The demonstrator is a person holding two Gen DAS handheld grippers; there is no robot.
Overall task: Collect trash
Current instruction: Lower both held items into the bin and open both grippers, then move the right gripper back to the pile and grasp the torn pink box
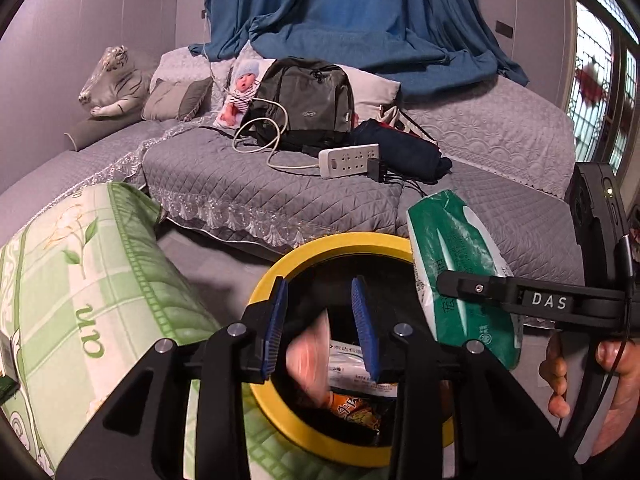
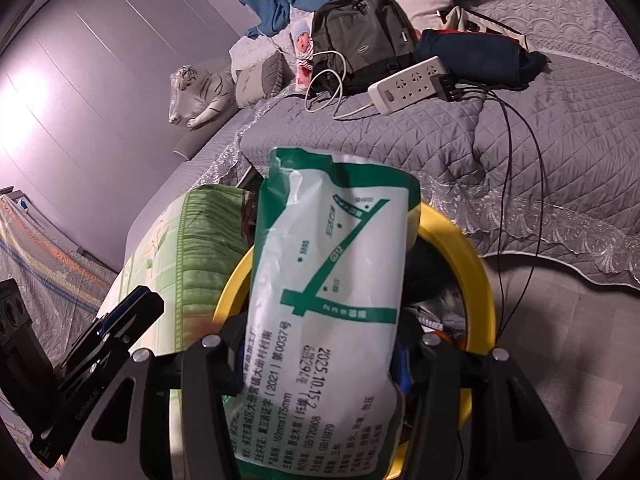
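Left gripper (image 1: 322,322) hangs right above the yellow-rimmed trash bin (image 1: 320,246), jaws parted, nothing between them; a blurred pinkish scrap (image 1: 310,360) sits just below, apparently dropping onto the wrappers (image 1: 354,404) inside. Right gripper (image 2: 320,360) is clamped on a green-and-white tissue pack (image 2: 332,280), held over the bin's right rim, long axis running along the fingers and away from the camera. Judgement: right hand is next; shift it left over the opening, then let go.
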